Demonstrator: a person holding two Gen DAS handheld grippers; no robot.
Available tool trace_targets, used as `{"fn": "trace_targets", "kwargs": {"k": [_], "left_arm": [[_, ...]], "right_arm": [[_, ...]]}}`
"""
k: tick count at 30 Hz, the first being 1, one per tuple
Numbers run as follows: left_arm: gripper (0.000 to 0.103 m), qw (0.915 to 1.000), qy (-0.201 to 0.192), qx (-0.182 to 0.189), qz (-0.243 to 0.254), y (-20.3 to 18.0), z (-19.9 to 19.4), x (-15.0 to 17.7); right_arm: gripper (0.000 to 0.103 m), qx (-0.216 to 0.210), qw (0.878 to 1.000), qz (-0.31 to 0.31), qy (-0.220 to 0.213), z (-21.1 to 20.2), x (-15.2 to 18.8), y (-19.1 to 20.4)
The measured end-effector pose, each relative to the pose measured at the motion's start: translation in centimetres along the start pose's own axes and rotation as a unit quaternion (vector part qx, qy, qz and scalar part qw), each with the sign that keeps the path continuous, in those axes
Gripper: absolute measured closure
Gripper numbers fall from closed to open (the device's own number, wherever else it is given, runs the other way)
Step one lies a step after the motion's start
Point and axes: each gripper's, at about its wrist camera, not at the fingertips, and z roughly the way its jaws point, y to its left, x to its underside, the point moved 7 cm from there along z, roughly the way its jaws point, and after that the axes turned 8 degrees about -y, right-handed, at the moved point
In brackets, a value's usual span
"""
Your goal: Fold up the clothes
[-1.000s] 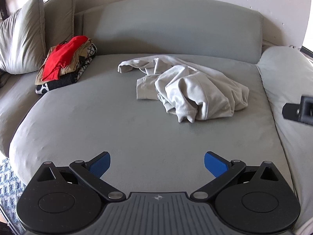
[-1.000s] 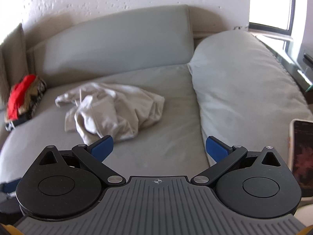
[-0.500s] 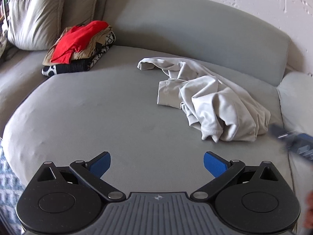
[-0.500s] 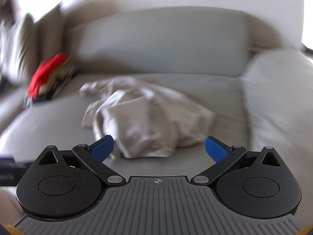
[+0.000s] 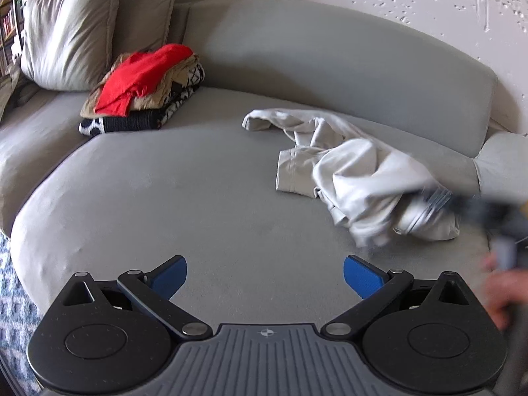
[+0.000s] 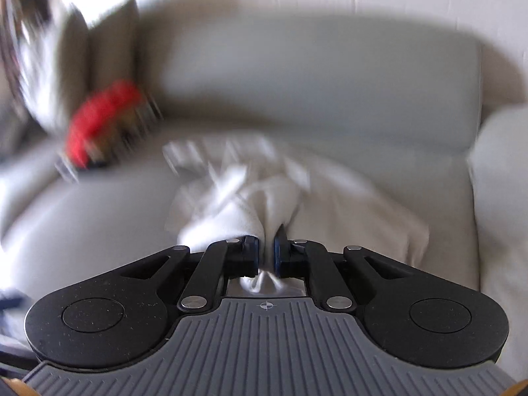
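Both tongs differ | right tongs (image 6: 265, 252) now clamp garment (image 5: 359, 171) | left tongs (image 5: 265, 275) unchanged, spread

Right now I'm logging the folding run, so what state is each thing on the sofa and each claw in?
Crumpled light beige cotton garment: unfolded, bunched on the grey sofa seat, one edge pinched.
Stack of clothes with a red top: folded, piled by the beige cushions.
Left claw: open, empty, over bare seat.
Right claw: shut on the garment; view blurred.
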Motion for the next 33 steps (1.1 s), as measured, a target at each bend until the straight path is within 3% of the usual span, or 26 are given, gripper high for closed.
{"fn": "trace_targets", "kwargs": {"k": [2,3,7,8,9,11,12,13,14,15,17,22,25,33], "left_arm": [[0.002,0.9999,-0.011,-0.001,0.004,0.1,-0.8,-0.4],[0.002,0.9998,-0.017,-0.002,0.006,0.1,-1.3,-0.6],[0.001,0.9986,-0.043,0.002,0.029,0.1,-3.5,-1.4],[0.001,0.9981,-0.049,0.004,0.036,0.0,-4.0,-1.5],[0.001,0.9976,-0.053,0.007,0.043,-0.2,-4.4,-1.5],[0.001,0.9964,-0.055,0.015,0.062,-0.9,-5.1,-1.3],[0.001,0.9958,-0.052,0.021,0.073,-1.3,-5.4,-1.0],[0.001,0.995,-0.049,0.028,0.083,-1.8,-5.6,-0.5],[0.001,0.9941,-0.044,0.035,0.093,-2.2,-5.8,-0.1],[0.001,0.9933,-0.038,0.044,0.1,-2.6,-6.0,0.5],[0.001,0.9917,-0.025,0.059,0.111,-3.4,-6.2,1.6],[0.001,0.9899,-0.007,0.067,0.125,-4.6,-6.2,3.6],[0.001,0.9886,0.001,0.077,0.129,-5.1,-5.9,4.4],[0.008,0.9822,0.032,0.111,0.148,-7.5,-4.9,7.4]], "right_arm": [[0.095,-0.01,0.999,0.026,-0.021,-1.2,-1.4,-0.3],[0.095,-0.004,0.996,0.066,-0.052,-3.5,-2.5,-1.9],[0.094,0.033,0.962,0.218,-0.16,-12.4,-6.4,-8.7],[0.092,0.081,0.96,0.227,-0.143,-12.7,-5.3,-11.0],[0.077,0.131,0.961,0.221,-0.106,-12.4,-3.8,-12.9],[0.067,0.223,0.956,0.189,0.016,-11.4,1.0,-15.9],[0.065,0.238,0.953,0.179,0.052,-11.4,2.9,-16.5],[0.065,0.237,0.953,0.18,0.059,-11.8,3.8,-16.6],[0.059,0.236,0.952,0.181,0.066,-12.2,4.8,-16.6],[0.043,0.236,0.952,0.183,0.072,-12.6,5.7,-16.7],[0.036,0.234,0.951,0.185,0.086,-13.4,7.6,-16.9],[0.034,0.229,0.947,0.191,0.12,-15.6,12.2,-17.3],[0.034,0.224,0.946,0.205,0.112,-16.1,12.6,-17.2],[0.036,0.173,0.967,0.155,0.103,-13.9,14.0,-15.1]]}}
